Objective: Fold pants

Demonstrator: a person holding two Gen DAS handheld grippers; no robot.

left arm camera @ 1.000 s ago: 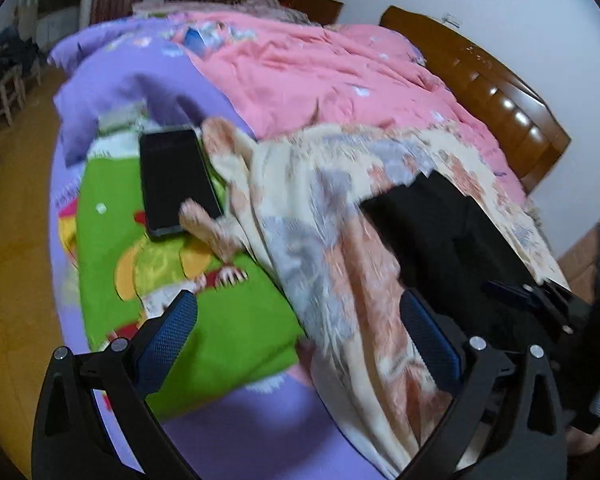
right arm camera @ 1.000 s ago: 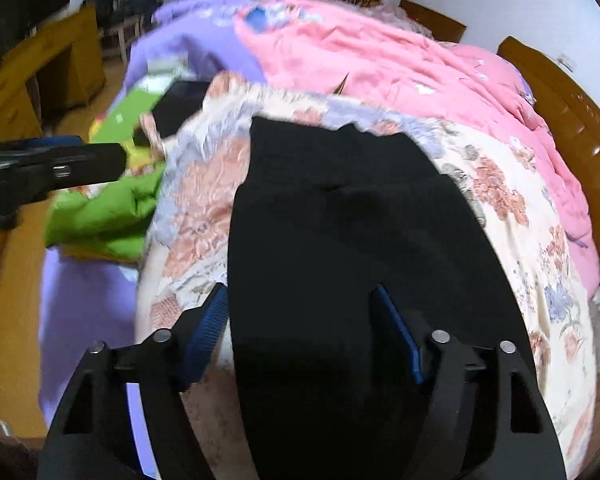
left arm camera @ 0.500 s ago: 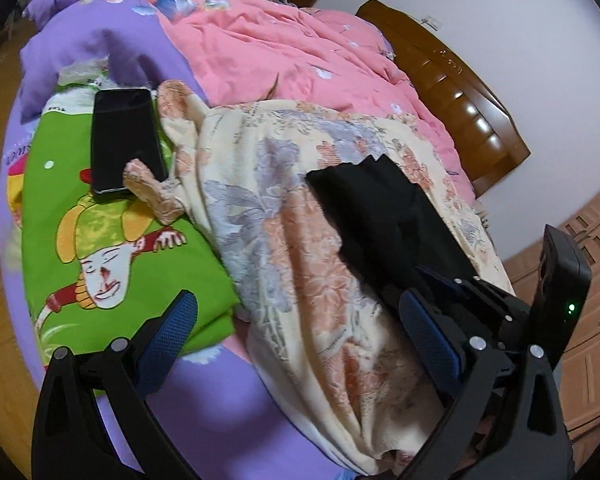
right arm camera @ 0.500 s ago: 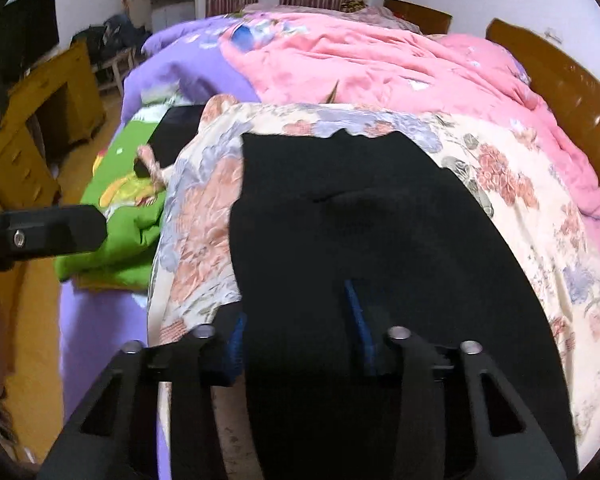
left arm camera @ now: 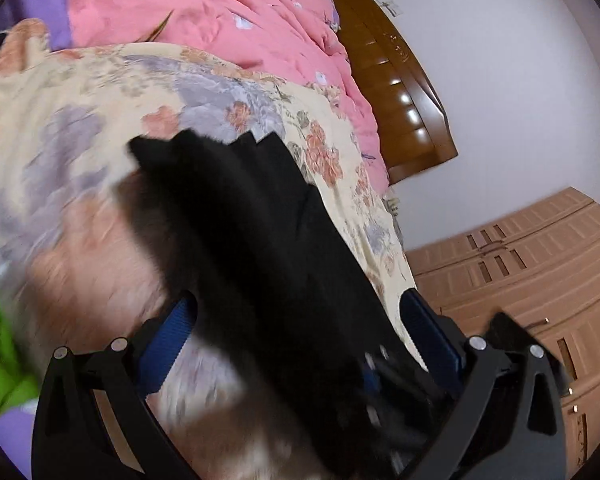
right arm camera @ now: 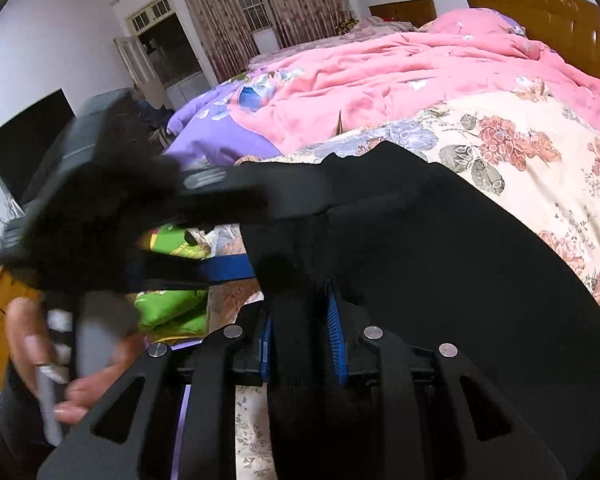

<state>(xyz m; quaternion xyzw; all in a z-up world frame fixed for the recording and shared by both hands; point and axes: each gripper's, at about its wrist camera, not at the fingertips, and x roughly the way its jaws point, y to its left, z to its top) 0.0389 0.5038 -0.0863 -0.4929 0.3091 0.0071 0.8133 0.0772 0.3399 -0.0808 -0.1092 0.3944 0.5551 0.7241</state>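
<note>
Black pants (left arm camera: 260,220) lie spread on a floral blanket (left arm camera: 80,120) on the bed. My right gripper (right arm camera: 300,320) is at their near edge. Its jaws are closing, and both blue pads pinch a bunched fold of the black pants (right arm camera: 440,260). My left gripper (left arm camera: 298,308) stands open and wide over the same near part of the pants, with the cloth between its fingers but not pressed. In the right wrist view the left gripper (right arm camera: 236,232) is a blurred shape coming in from the left. A hand (right arm camera: 32,344) holds its grip.
A pink quilt (right arm camera: 400,68) and a purple one (right arm camera: 216,136) cover the far half of the bed. A green cartoon sheet (right arm camera: 168,312) lies on the left. A wooden headboard (left arm camera: 400,92) and a wardrobe (left arm camera: 540,280) stand on the right.
My left gripper swung right, from over the green sheet to over the pants beside the right gripper. The right gripper's jaws narrowed from wide open onto the pants' near edge.
</note>
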